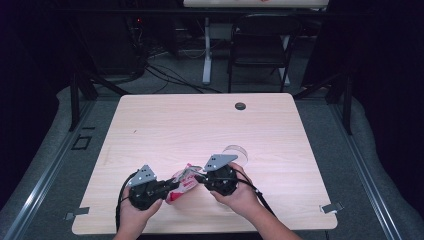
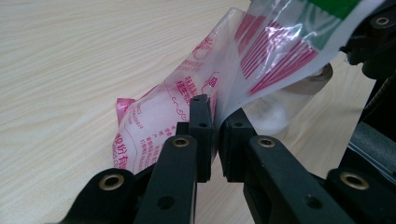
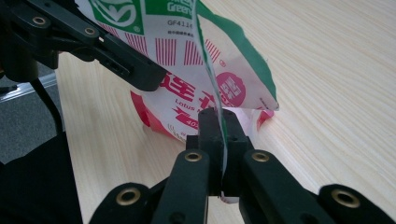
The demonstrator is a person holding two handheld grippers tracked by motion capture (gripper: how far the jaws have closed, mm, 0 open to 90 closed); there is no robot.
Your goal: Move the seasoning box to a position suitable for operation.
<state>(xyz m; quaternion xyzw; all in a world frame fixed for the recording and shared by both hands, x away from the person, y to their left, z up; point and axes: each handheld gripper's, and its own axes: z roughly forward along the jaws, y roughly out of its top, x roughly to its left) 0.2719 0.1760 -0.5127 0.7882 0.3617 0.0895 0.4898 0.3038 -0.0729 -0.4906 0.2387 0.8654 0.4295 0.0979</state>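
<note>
A plastic bag (image 1: 184, 183) printed in red, white and green hangs between my two grippers near the table's front edge. My left gripper (image 1: 175, 186) is shut on one edge of the bag's mouth; in the left gripper view its jaws (image 2: 215, 116) pinch the clear film of the bag (image 2: 154, 126). From the other side my right gripper (image 1: 199, 176) is shut on the opposite edge. In the right gripper view that gripper (image 3: 223, 119) clamps the thin sheet of the bag (image 3: 187, 51), with the left gripper (image 3: 116, 60) across from it. The bag's lower end rests on the table.
A clear round container (image 1: 236, 150) lies just behind the right gripper, and the left gripper view has it (image 2: 280, 112) behind the bag. The light wooden table (image 1: 200, 125) has a dark grommet (image 1: 240, 106) near its far edge. A folding chair (image 1: 260, 45) stands beyond.
</note>
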